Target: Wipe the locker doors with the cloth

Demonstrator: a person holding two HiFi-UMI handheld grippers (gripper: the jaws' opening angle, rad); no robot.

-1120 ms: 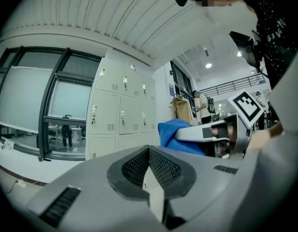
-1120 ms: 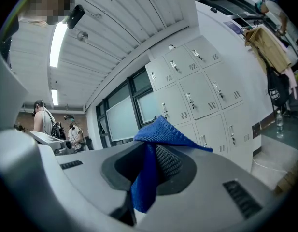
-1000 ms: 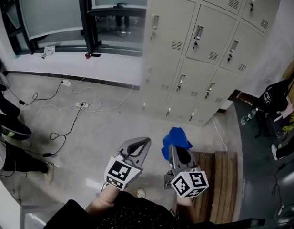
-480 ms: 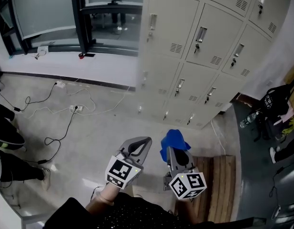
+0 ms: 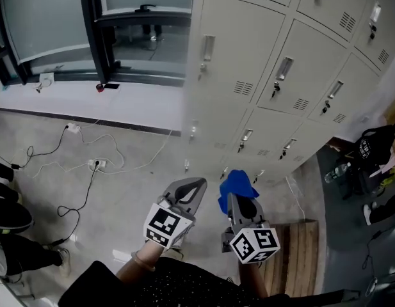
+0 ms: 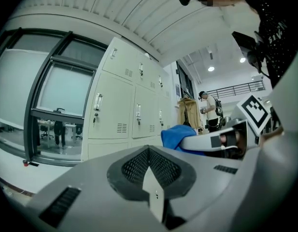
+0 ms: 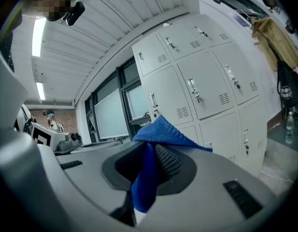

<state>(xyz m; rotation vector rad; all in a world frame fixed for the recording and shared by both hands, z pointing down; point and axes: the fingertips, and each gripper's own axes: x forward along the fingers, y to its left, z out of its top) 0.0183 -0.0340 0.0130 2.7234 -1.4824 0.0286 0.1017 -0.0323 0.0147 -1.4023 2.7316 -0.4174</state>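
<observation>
A bank of beige lockers [image 5: 280, 75] with metal handles and vent slots rises ahead of me, its doors [image 7: 206, 83] all closed. A blue cloth [image 5: 237, 185] bunches out of my right gripper [image 5: 237, 200], whose jaws are shut on it; in the right gripper view the cloth [image 7: 153, 149] hangs down between them. My left gripper [image 5: 192, 189] is held beside it, shut with nothing in it [image 6: 149, 166]. Both grippers are still short of the lockers [image 6: 115, 115], over the floor.
White cables and a power strip [image 5: 95, 164] lie on the floor at the left, under a window ledge [image 5: 88, 94]. A wooden bench [image 5: 299, 254] is at my lower right. Dark bags [image 5: 373, 149] and a bottle [image 5: 335, 171] sit right of the lockers. Someone's legs [image 5: 8, 216] show at far left.
The lockers have grown larger and nearer in the head view as I moved toward them. Both grippers keep the same pose, the cloth still clamped in the right.
</observation>
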